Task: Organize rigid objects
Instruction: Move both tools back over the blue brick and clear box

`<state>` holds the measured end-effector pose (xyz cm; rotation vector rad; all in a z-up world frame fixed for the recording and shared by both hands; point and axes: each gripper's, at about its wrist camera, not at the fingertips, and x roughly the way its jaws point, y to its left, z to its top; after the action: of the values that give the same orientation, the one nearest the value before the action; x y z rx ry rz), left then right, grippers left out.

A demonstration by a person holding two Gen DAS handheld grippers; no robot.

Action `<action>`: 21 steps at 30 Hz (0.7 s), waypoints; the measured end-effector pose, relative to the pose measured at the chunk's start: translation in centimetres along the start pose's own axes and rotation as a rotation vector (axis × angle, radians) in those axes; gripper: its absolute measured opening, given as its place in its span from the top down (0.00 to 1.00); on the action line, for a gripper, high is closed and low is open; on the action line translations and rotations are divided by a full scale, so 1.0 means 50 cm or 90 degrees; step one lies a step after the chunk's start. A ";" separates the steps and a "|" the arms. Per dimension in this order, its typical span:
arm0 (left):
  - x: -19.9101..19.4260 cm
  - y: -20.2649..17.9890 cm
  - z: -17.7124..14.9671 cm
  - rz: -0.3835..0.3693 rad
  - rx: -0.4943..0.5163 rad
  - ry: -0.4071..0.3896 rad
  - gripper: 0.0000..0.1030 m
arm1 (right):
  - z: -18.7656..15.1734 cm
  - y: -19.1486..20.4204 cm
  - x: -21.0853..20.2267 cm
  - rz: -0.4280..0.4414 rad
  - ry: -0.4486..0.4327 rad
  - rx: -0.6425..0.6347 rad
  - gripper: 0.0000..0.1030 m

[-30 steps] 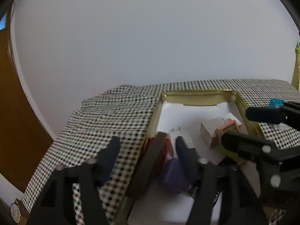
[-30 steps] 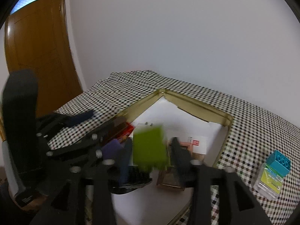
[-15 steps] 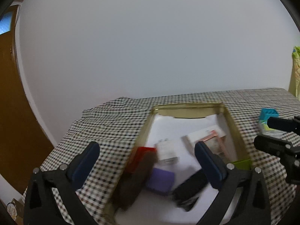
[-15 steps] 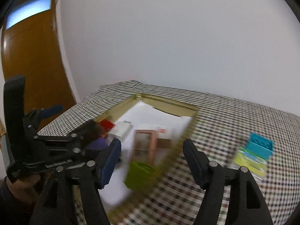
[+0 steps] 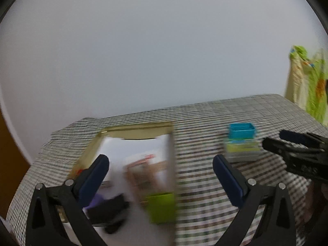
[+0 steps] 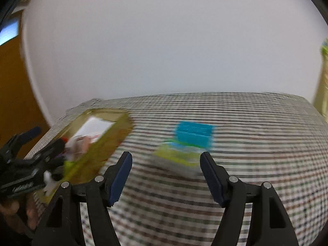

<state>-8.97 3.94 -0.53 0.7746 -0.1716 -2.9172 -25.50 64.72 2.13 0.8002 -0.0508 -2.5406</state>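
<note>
Checked surface [image 6: 246, 143] is blurring; I am aiming the right hand-held gripper [image 6: 166, 176], released and empty, at the blue-topped box [image 6: 184, 145], risking a misjudged, glancing grab.

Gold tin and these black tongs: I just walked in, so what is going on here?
A person is sorting small items into the gold tin on the checked cloth. Both tongs are open and empty. The right tongs point toward the blue-topped box outside the tin; the left tongs hang over the tin's near end.
</note>
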 end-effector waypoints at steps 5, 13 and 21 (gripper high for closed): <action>0.056 -0.099 0.017 -0.059 0.022 0.046 0.00 | 0.003 -0.077 -0.011 -0.056 -0.011 0.048 0.31; 0.145 -0.214 0.029 -0.123 0.064 0.121 0.00 | -0.005 -0.148 -0.007 -0.102 -0.023 0.092 0.29; 0.212 -0.251 0.026 -0.142 0.066 0.184 0.01 | -0.013 -0.185 -0.026 -0.095 -0.030 0.133 0.24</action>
<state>-19.81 14.90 -6.31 1.2979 -0.2221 -2.9695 -28.14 73.58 0.67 0.8510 -0.2859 -2.7282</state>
